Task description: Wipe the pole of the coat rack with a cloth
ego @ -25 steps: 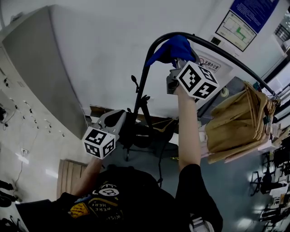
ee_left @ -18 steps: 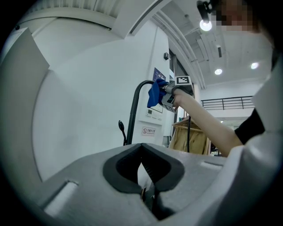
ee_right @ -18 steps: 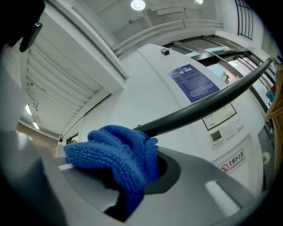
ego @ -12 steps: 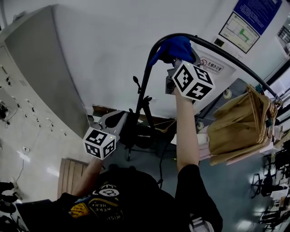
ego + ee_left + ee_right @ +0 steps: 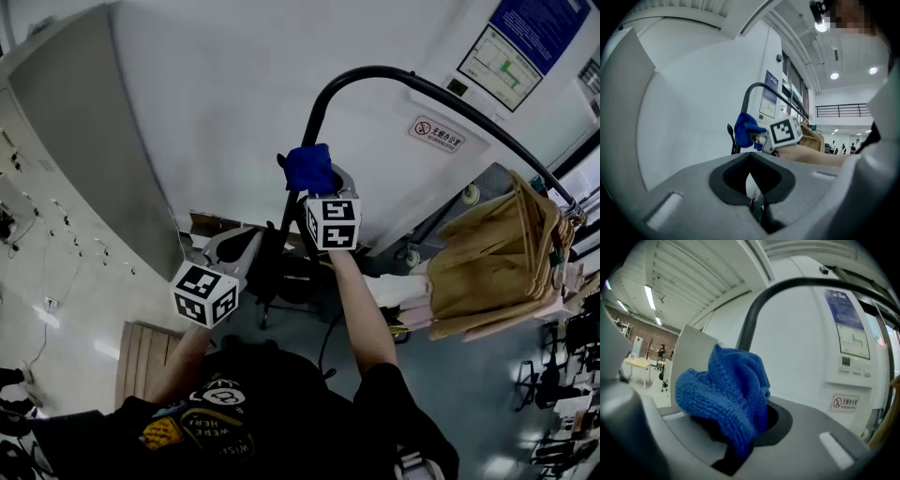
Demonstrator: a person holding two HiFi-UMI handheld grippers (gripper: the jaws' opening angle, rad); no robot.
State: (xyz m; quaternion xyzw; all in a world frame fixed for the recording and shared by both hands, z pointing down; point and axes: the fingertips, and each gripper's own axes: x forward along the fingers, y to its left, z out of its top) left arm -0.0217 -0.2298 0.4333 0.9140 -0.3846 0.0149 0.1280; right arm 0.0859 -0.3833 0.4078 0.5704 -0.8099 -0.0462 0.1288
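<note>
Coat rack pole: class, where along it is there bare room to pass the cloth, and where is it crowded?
Bare: the curve and top run of the pole, from the blue cloth in the right tongs up to the tan hanging bundle. Crowded: at that bundle, and below the cloth among dark gear.

Stretch of pole hidden behind cloth, right gripper jaw tips buried under the cloth, pole's foot lost among dark clutter, poster cut off by the top edge, sign print too small to read, distant people mere specks.
</note>
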